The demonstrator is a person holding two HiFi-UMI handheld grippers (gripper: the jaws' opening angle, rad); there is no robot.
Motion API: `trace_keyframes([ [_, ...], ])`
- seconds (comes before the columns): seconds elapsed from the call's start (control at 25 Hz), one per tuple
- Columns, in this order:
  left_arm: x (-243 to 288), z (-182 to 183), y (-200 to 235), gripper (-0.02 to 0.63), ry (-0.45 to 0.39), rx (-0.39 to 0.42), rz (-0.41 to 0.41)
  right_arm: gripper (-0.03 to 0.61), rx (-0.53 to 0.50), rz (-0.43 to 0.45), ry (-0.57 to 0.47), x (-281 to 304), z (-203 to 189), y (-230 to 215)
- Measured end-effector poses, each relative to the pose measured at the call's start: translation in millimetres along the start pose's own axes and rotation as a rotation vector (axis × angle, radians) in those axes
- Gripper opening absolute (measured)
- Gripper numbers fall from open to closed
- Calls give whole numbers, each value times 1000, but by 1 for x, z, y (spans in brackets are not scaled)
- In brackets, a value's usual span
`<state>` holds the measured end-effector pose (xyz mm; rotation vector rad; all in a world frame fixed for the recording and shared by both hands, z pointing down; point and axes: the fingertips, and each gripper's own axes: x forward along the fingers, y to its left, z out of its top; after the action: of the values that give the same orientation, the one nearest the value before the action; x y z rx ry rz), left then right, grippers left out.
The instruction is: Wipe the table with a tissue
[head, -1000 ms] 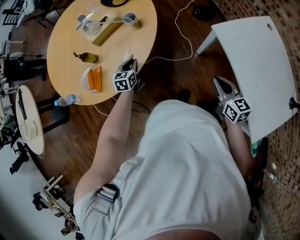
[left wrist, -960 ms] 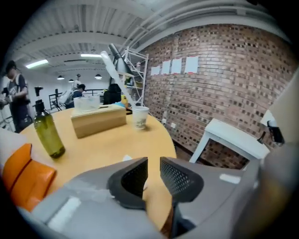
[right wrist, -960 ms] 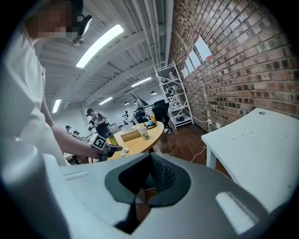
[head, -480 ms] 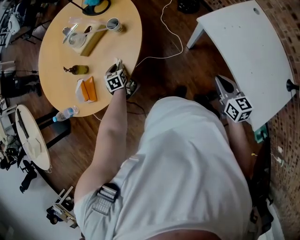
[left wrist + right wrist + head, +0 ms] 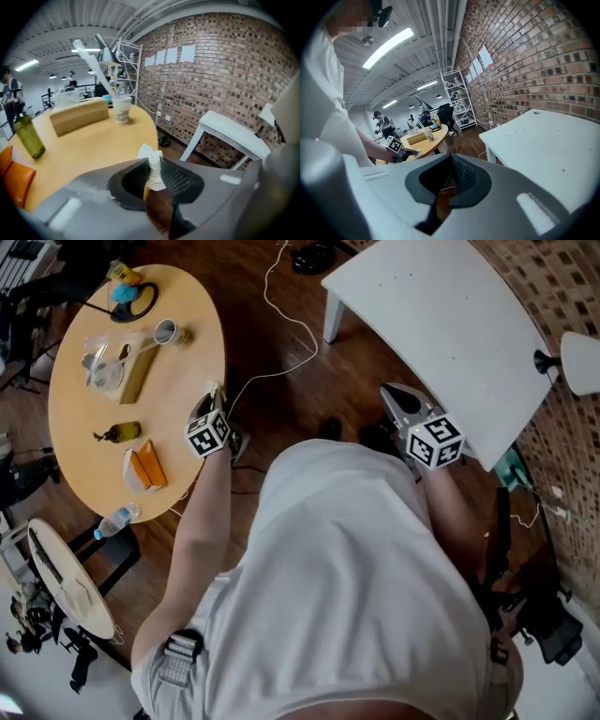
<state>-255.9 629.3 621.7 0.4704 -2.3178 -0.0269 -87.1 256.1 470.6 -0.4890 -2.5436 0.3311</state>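
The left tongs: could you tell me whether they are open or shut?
Shut on the tissue; the left tongs pinch its white wad.

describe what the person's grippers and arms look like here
The left gripper and right gripper have pale grey plastic bodies that taper to a black recess with mesh-textured pads. Each carries a white cube printed with black square markers. The person wears a white short-sleeved shirt, and the forearms are uncovered.

Holds the left tongs (image 5: pixel 214 390) over the round counter's (image 5: pixel 89 474) near edge (orange packet (image 5: pixel 150 465), green bottle (image 5: pixel 120 432) on it) and the right tongs (image 5: pixel 392 395) beside the white table (image 5: pixel 441 324).
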Motion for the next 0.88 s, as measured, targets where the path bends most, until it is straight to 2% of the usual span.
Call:
trace_keyframes([
  [0.16,7,14,-94,86,-24,32,-151,8,20,-13,-8,-12,2,-7],
  [0.28,26,35,-172,86,-42,123,-308,8,48,-81,-32,-34,-3,-19],
  [0.48,45,68,-255,86,-80,240,-485,8,80,-164,-59,-56,-14,-44],
  [0.64,57,94,-311,86,-91,260,-599,8,106,-233,-73,-67,-17,-70],
  [0.72,50,93,-345,86,-75,281,-666,8,126,-263,-81,-79,-18,-76],
  [0.88,11,79,-430,86,-59,419,-878,8,167,-320,-110,-109,-25,-84],
])
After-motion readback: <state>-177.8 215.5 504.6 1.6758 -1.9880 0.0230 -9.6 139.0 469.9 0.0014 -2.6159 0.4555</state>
